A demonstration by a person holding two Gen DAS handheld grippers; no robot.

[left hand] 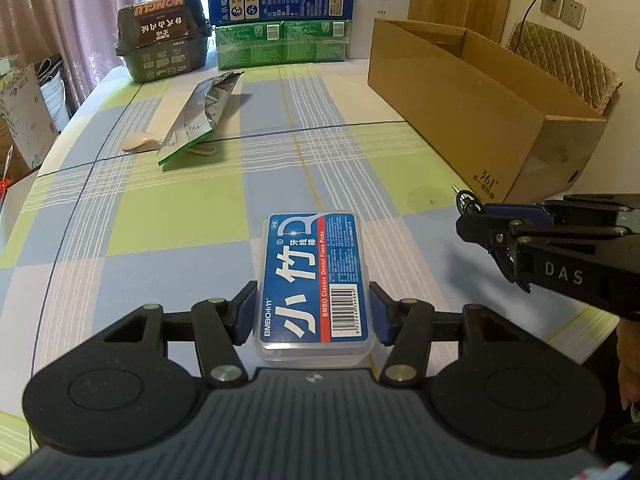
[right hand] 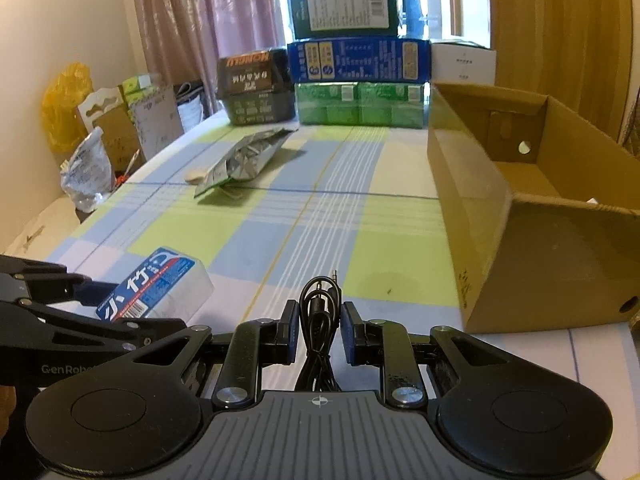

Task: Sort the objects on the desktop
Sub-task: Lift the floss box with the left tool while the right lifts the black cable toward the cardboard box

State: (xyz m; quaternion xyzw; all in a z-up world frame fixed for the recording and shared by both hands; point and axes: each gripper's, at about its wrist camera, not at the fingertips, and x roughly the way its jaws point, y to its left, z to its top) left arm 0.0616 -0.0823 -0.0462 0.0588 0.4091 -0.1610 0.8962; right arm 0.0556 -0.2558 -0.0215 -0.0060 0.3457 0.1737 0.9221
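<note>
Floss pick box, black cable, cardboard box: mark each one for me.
Floss pick box [left hand: 314, 280], left wrist view, on its blue label.
Black cable [right hand: 320, 312], right wrist view, on the coiled loop between the fingers.
Cardboard box [left hand: 460, 128], left wrist view, on its long outer wall.

The dental floss pick box [left hand: 314, 286] sits between the left gripper's [left hand: 314, 312] fingers, left of the coiled audio cable [right hand: 319, 320] between the right gripper's [right hand: 319, 332] fingers. The open cardboard box [left hand: 480, 120] lies right of both on the table [left hand: 180, 216]. Farther back lies a foil pouch [left hand: 200, 116] over a spoon [left hand: 140, 142], before stacked cartons [left hand: 280, 20].
</note>
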